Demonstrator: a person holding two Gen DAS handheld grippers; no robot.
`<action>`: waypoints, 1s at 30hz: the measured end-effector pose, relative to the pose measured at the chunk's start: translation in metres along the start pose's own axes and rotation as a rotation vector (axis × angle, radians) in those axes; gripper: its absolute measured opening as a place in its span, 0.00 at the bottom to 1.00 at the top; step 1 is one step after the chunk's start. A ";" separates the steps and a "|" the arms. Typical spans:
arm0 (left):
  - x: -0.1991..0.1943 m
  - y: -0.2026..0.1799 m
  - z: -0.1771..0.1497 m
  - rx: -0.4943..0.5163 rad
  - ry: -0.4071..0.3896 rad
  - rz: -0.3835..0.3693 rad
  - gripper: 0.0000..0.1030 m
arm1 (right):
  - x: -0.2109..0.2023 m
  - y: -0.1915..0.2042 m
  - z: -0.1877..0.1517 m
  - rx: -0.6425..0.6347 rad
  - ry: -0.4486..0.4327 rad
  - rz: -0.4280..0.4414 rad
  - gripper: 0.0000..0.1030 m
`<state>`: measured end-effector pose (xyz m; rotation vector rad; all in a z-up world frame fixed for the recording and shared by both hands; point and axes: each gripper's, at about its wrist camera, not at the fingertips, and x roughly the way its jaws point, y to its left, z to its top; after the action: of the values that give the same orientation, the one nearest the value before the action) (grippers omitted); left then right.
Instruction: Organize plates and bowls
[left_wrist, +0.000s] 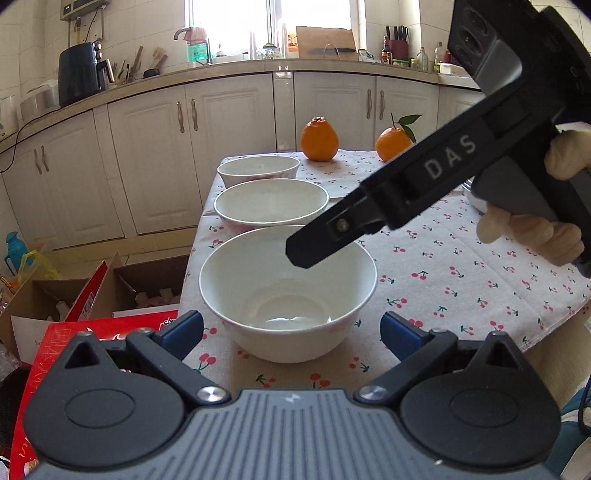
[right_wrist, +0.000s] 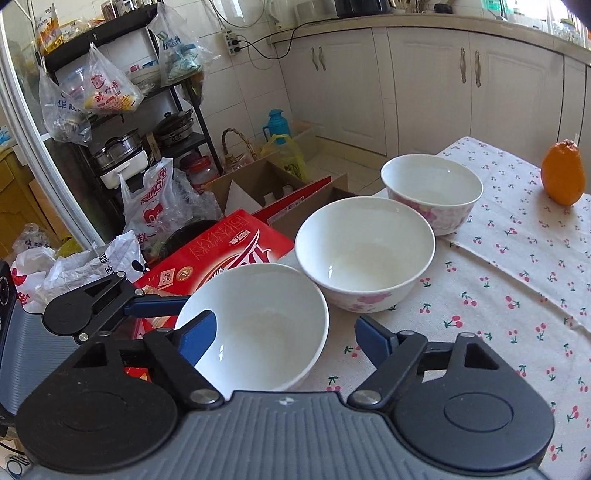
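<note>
Left wrist view shows the left gripper (left_wrist: 291, 332) with its jaws spread wide on either side of the nearest bowl (left_wrist: 288, 291), the blue pads apart from its wall, while the right gripper (left_wrist: 306, 251) reaches in from the right with one finger over that bowl's rim. Right wrist view shows the right gripper (right_wrist: 284, 341) with jaws parted and pressing on nothing, its left pad inside the nearest bowl (right_wrist: 258, 325) and its right pad outside the rim. Beyond it, the middle bowl (right_wrist: 364, 254) and far bowl (right_wrist: 432, 194) line up along the cherry-print tablecloth (right_wrist: 517, 280).
</note>
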<state>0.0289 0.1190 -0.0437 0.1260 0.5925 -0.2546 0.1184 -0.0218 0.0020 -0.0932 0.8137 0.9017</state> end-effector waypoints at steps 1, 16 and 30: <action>0.001 0.000 0.000 0.002 0.001 -0.004 0.97 | 0.003 -0.002 0.000 0.006 0.007 0.007 0.82; 0.003 0.005 0.002 0.004 0.005 -0.018 0.90 | 0.021 -0.010 0.003 0.044 0.037 0.077 0.69; 0.002 -0.003 0.010 0.024 0.012 -0.036 0.90 | 0.008 -0.014 -0.001 0.075 0.039 0.078 0.68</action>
<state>0.0350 0.1134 -0.0362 0.1405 0.6039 -0.2959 0.1308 -0.0254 -0.0075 -0.0138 0.8911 0.9441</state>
